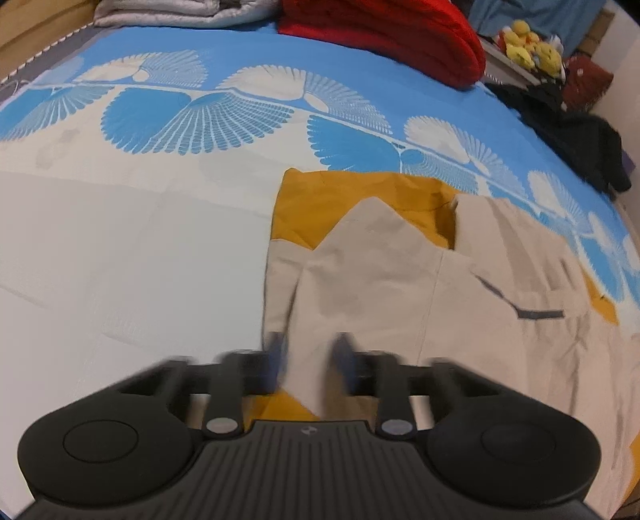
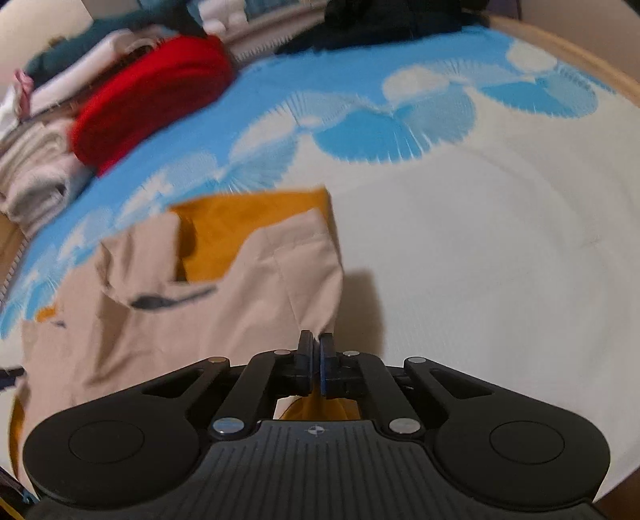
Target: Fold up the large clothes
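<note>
A beige garment with a mustard-yellow lining lies spread on the bed, with a dark zip strip on it. In the left wrist view my left gripper is blurred. Its fingers flank a raised beige fold that fills the gap between them, near the garment's left edge. In the right wrist view my right gripper is shut, pinching the garment's right edge where the beige cloth runs into the pads. Yellow lining shows just beneath the fingers.
The bedspread is white with blue fan patterns. A red folded item, pale folded cloths, dark clothes and yellow plush toys lie along the far side.
</note>
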A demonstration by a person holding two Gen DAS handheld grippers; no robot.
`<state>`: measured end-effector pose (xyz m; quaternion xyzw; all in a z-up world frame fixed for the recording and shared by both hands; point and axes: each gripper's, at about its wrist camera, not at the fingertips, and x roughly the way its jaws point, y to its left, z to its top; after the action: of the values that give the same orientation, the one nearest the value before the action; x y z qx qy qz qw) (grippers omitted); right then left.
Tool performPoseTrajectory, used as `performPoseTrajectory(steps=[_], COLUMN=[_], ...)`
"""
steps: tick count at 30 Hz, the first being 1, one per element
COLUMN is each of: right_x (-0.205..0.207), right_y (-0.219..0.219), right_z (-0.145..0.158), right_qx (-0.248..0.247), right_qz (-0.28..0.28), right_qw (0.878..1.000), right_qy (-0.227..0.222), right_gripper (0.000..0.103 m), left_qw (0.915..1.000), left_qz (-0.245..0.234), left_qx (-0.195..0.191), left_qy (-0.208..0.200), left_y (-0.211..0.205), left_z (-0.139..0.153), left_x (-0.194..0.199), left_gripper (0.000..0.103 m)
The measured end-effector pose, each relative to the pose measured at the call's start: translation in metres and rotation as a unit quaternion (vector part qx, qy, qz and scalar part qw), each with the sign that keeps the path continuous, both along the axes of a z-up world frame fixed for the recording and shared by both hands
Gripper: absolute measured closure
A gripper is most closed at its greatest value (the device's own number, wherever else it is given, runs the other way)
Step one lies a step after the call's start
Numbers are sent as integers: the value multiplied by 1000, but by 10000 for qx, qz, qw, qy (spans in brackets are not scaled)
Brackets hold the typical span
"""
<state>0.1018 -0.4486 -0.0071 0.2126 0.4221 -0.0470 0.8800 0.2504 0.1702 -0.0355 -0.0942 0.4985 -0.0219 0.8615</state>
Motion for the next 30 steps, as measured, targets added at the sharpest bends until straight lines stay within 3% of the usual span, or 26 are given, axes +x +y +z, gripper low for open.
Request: performPoseTrajectory(steps=[4,8,11,14,17,21,26,28,30], right_x=[0,-2,0,16,44,74,90,97,108], right_y=[-5,-6,-3,9,16,21,24,28,29], right_z=[14,36,53,59,53,44,49,47,41], right_qx=[-57,-182,-368,-721,-870,-1109,-1183,-1332,-1413], right_qz=[-169,-340,-468,-450,-480,-510,-737,-740,-729], right_qw=[9992,9935,9834,9755,9771,9769,9659,9635,9669], right_qy=[-365,-1076,-1714,-2029,-1880,-1754,-2182,-2203,-1995], right_gripper=[102,102,102,102,102,102,103,103,101], left_qw=[9991,9898,9844,9862,9868,9847,9788,9811,9858], left_qz=[109,747,988,1049,1143,1107,1209,1247,1317], left_qx=[-19,-380,-208,3,-52,116,106,28,-96], left_qy=[-403,-1150,-1444,-1282,-1144,-1342,-1650,-1480,-1035], left_y=[9,34,36,32,32,29,27,26,28], left_z=[17,45,52,46,40,40,42,35,22], left_x=[-5,-13,-12,0,9,19,34,45,57], left_gripper=[102,103,103,103,103,103,103,103,102])
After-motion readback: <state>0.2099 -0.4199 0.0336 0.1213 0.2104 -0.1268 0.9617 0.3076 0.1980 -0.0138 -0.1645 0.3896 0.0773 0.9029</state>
